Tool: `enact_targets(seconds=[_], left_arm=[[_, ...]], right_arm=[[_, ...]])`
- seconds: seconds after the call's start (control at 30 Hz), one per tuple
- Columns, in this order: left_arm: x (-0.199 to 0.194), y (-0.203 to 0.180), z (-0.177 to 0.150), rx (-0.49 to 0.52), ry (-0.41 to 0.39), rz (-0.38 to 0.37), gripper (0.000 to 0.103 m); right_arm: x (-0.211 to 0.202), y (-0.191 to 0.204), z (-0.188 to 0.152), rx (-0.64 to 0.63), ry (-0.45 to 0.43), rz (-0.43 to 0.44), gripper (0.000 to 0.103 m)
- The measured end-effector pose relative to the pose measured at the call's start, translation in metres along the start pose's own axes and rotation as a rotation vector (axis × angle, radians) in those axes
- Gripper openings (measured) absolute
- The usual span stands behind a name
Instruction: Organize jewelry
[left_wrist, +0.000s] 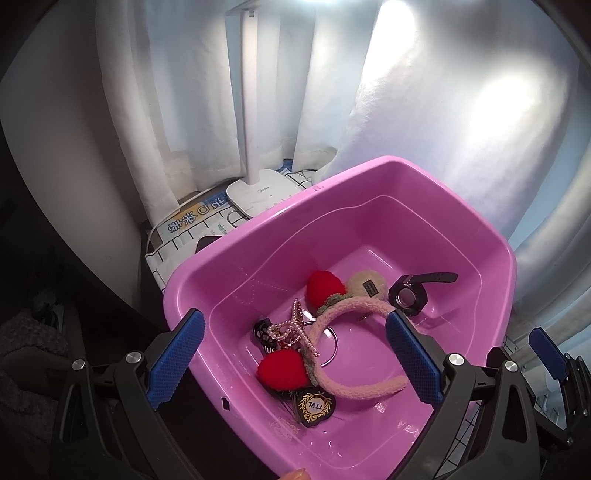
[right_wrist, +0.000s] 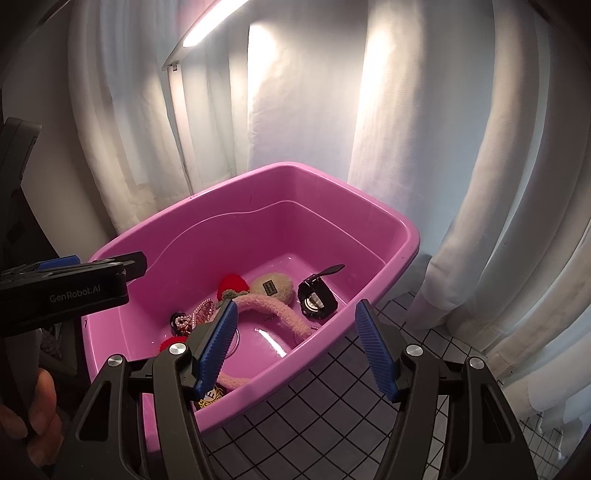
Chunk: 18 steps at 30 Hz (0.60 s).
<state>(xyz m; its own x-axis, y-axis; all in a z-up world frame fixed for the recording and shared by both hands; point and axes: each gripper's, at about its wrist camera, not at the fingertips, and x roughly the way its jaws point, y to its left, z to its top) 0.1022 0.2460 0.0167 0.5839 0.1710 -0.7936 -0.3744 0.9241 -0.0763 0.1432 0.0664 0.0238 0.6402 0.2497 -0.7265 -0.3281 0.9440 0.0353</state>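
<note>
Jewelry, a fuzzy pink headband (left_wrist: 354, 314) arching toward the far wall and a black watch (left_wrist: 408, 297), fills a pink plastic tub (left_wrist: 369, 173); both grippers' (left_wrist: 295, 354) (right_wrist: 295, 345) jaws stand apart, empty.

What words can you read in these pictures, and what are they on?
"GenRobot.AI": on the left gripper, side of its body.
"TTVL", roughly: on the black heart badge.
"Midea", faint and unsure: on the lamp base.
Chinese characters: on the printed sheet, not clearly readable.
Label on the beige pompom: too small.

Pink tub (right_wrist: 369, 210) of jewelry beyond the right gripper's (right_wrist: 295, 347) spread, empty jaws
</note>
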Motion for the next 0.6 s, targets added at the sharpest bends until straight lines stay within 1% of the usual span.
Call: enact_targets(seconds=[0.6], left_arm=[[-0.0009,-0.0001,-0.0049,0.014,0.015,0.028,0.097]], right_arm=[[-0.0061,0.0027,-0.006,0.0,0.01,-0.008,0.063]])
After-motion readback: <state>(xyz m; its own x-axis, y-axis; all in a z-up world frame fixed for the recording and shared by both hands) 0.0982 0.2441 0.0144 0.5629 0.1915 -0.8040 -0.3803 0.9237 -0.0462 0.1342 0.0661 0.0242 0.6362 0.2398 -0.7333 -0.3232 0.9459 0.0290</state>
